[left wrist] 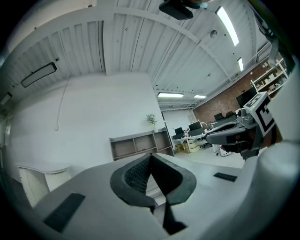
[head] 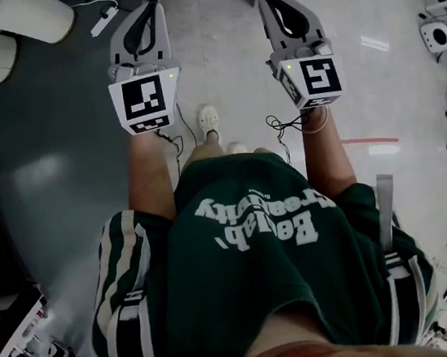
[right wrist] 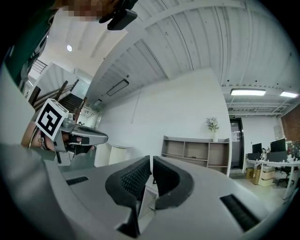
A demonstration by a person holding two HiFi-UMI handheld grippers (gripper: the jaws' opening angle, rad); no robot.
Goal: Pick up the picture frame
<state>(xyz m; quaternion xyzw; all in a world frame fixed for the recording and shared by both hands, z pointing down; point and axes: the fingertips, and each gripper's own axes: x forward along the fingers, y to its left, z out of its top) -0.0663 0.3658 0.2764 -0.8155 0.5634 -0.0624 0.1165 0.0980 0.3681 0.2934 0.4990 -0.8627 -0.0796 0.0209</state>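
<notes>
Nothing fancy around here, just a low open shelf unit [right wrist: 197, 151] against a white wall [right wrist: 178, 105], a little plant [right wrist: 213, 123] on top, and office desks [right wrist: 258, 163] further back.

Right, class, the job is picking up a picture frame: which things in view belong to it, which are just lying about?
Job: left gripper, shut, empty; right gripper, shut, empty. No picture frame in view.
Lying about: shelf unit; plant on it; power strip; office desks.
</notes>
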